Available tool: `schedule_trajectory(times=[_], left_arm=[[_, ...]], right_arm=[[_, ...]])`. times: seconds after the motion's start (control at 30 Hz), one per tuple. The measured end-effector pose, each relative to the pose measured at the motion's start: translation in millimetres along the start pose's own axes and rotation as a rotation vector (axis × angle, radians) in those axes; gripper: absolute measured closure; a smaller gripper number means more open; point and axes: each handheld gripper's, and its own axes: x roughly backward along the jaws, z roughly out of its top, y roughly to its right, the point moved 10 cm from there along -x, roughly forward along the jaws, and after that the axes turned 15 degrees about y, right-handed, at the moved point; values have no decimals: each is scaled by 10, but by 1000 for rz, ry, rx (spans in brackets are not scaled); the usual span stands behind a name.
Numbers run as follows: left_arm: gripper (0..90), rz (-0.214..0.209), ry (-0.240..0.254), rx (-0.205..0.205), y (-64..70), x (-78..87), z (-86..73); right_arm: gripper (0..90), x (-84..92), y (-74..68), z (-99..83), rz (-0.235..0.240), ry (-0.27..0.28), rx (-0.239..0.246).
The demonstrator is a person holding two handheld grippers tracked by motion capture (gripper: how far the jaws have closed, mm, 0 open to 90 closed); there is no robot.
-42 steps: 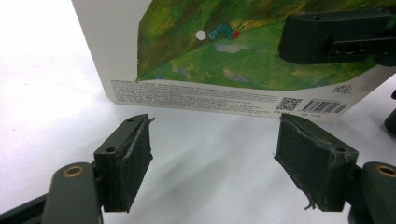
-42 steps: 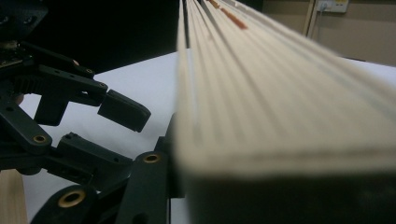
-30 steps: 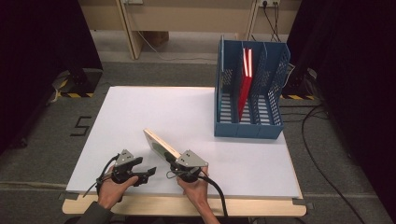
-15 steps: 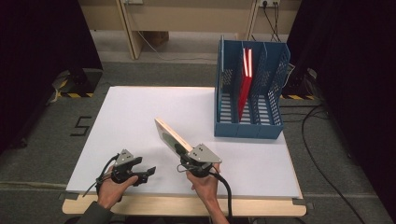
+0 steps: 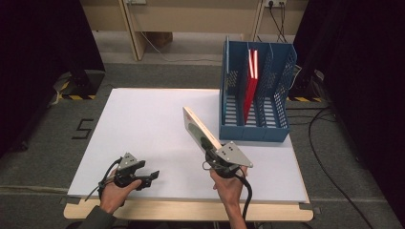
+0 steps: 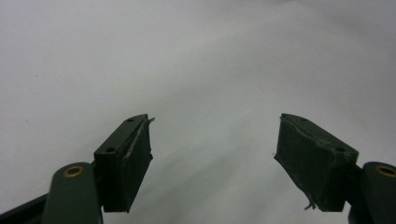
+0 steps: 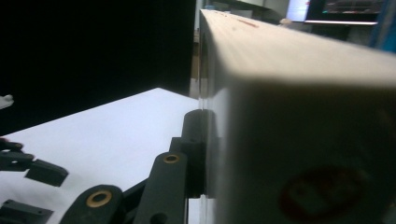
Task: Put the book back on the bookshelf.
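High view shows the right gripper point(image 5: 213, 151) clamped on the near end of a pale book point(image 5: 200, 129), which slants up and away over the white table point(image 5: 143, 119), just left of the blue file rack point(image 5: 255, 86) holding a red book point(image 5: 249, 90); the left gripper point(image 5: 143, 175) rests at the near left edge. Left gripper view has its jaws standing apart over bare table with nothing between them. Right gripper view has the book's pale edge point(image 7: 299, 93) pressed against the black jaw.
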Motion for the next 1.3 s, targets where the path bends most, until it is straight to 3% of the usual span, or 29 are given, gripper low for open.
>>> schedule_trajectory(times=[0.13,0.47,0.57,0.8,1.1,1.3], left_arm=[[257,0,0,1,1,0,0],[257,0,-2,0,2,-4,-5],[257,-1,-3,2,2,-7,-8],[257,-2,-3,0,5,-9,-7],[257,-2,-7,3,6,-16,-15],[258,-2,-5,5,7,-19,-13]], right_arm=[[760,116,158,102,-51,10,2],[760,441,702,267,-215,29,11],[760,517,910,326,-284,37,39],[760,669,1444,467,-422,47,48],[760,693,2033,524,-526,10,60],[760,567,2411,539,-553,-25,45]])
